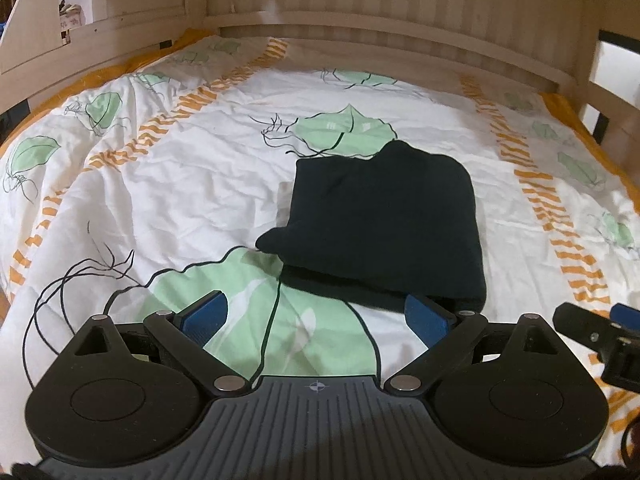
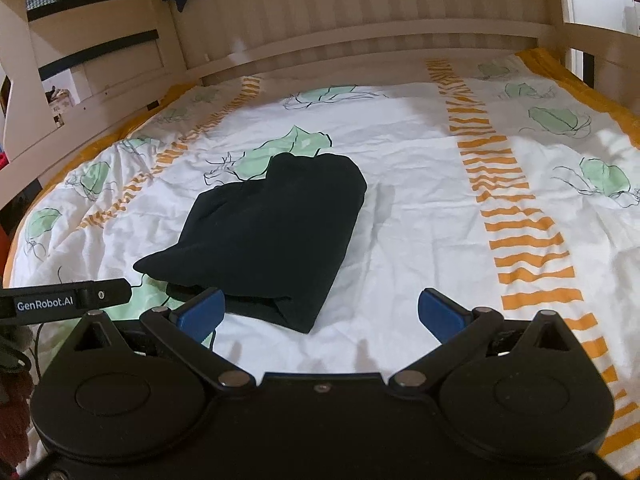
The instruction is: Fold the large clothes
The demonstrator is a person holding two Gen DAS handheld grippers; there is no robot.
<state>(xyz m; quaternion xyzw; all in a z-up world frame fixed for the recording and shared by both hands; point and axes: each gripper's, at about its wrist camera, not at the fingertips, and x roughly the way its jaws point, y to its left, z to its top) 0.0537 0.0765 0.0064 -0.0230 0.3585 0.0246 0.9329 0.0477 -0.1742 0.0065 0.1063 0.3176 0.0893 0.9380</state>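
A dark navy garment (image 1: pixel 384 220) lies folded in a compact stack in the middle of the bed; it also shows in the right wrist view (image 2: pixel 272 232). My left gripper (image 1: pixel 316 320) is open and empty, just in front of the garment's near edge, its right blue pad close to the fabric. My right gripper (image 2: pixel 320 312) is open and empty, with the garment's near corner between and just beyond its pads. The right gripper's tip shows at the right edge of the left wrist view (image 1: pixel 600 332).
The bed is covered by a white quilt (image 1: pixel 180 168) with green leaves and orange stripes. A wooden headboard (image 1: pixel 380 8) stands at the far end and wooden rails (image 2: pixel 92 64) run along the sides.
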